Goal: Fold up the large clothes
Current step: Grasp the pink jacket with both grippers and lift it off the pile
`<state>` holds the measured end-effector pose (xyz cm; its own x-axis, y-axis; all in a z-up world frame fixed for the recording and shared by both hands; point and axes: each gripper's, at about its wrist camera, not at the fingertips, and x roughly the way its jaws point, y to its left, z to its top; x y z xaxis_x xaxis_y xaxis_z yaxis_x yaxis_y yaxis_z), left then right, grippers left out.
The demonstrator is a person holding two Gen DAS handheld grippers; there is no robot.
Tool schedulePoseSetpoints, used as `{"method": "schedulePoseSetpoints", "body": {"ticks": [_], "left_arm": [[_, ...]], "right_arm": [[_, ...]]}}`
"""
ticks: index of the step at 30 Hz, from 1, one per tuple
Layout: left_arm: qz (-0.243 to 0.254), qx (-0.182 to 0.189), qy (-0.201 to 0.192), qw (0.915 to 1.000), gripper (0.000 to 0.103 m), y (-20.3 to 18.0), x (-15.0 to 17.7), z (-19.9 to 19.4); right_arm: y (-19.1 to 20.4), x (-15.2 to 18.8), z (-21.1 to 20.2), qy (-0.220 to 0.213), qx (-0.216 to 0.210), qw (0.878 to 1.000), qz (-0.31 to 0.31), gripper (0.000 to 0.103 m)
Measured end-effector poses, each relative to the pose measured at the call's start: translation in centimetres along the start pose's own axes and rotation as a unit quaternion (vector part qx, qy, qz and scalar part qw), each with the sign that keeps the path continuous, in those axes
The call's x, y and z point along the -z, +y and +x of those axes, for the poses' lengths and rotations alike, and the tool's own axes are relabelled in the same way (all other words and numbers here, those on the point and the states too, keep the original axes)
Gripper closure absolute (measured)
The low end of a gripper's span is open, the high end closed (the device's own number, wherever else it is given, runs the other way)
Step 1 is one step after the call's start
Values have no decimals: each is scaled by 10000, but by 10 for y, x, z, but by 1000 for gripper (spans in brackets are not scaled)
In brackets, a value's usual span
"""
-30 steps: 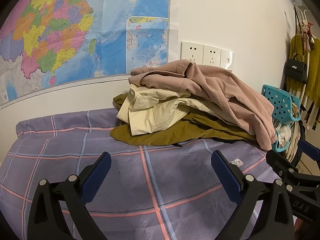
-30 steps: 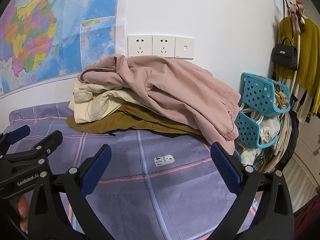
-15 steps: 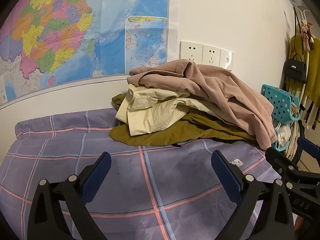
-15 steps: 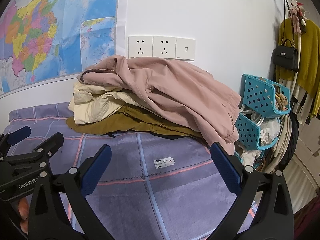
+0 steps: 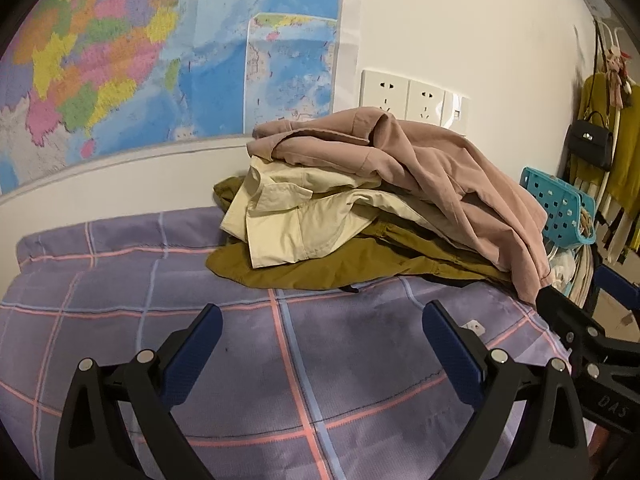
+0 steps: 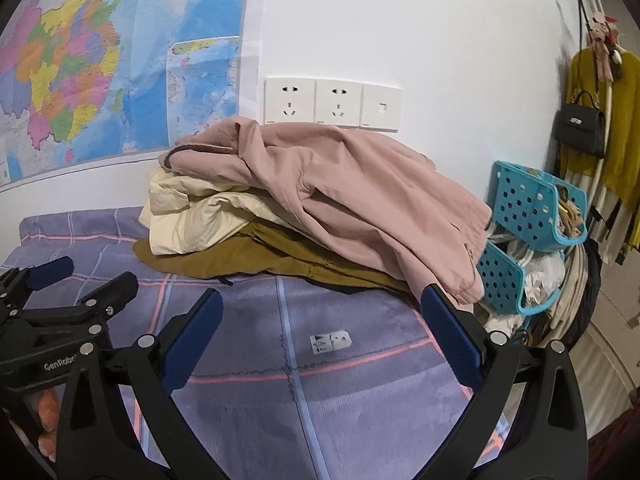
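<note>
Ahead of both tools, toward the wall, sits the pile of clothes (image 5: 372,204): a pink jacket (image 6: 352,196) on top, a cream garment (image 5: 296,220) under it and an olive one (image 5: 320,268) at the bottom, all heaped at the far edge of the bed (image 5: 120,280) with its purple checked cover. The left hand-held gripper (image 5: 320,344) hovers over bare cover with its blue-padded fingers wide apart and nothing between them; the right hand-held gripper (image 6: 320,328) is likewise spread and empty. The pile runs crosswise to both, its long axis roughly along the wall, with the pink jacket trailing down to the right toward the bed's corner.

The right hand-held gripper looks nearer to that trailing hem, which lies just beyond its right finger, while the left one faces the cream and olive folds at the pile's left end. My guess is that the top jacket comes off first, so the reach is forward and slightly right.

The right wrist view shows the jacket's dark-lined collar at the left end and a white label (image 6: 330,342) on the cover; the left wrist view shows the cream garment's layers more fully. Beside the bed stand turquoise baskets (image 6: 536,208).
</note>
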<state>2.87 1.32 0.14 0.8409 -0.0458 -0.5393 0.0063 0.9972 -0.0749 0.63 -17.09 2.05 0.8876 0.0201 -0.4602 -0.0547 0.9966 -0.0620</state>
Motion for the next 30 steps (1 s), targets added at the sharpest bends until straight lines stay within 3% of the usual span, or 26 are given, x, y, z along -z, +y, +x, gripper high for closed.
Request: {"method": "schedulePoseSetpoints", "body": {"ticks": [8, 13, 17, 23, 26, 27, 28, 30], "left_arm": [[-170, 110, 88, 9998, 6, 19, -22, 31], [-157, 178, 14, 9997, 6, 28, -37, 48], [-159, 192, 29, 9997, 6, 34, -48, 62], [-246, 226, 55, 9994, 6, 47, -58, 79], [-311, 247, 85, 9992, 6, 54, -62, 87], [-320, 260, 84, 9991, 6, 56, -63, 89], [-319, 264, 75, 9991, 6, 58, -63, 90], [-341, 302, 68, 9989, 6, 62, -64, 93]], "right_arm": [[11, -47, 30, -246, -432, 9975, -494, 5], [26, -91, 67, -284, -751, 9940, -746, 12], [45, -122, 110, -138, -898, 9903, -1052, 18], [73, -142, 170, 194, -939, 9838, -1514, 29], [81, -147, 192, 334, -939, 9813, -1645, 42], [82, -149, 201, 395, -985, 9803, -1668, 52], [82, -151, 204, 427, -1030, 9793, -1688, 72], [81, -157, 209, 521, -1197, 9767, -1702, 98]]}}
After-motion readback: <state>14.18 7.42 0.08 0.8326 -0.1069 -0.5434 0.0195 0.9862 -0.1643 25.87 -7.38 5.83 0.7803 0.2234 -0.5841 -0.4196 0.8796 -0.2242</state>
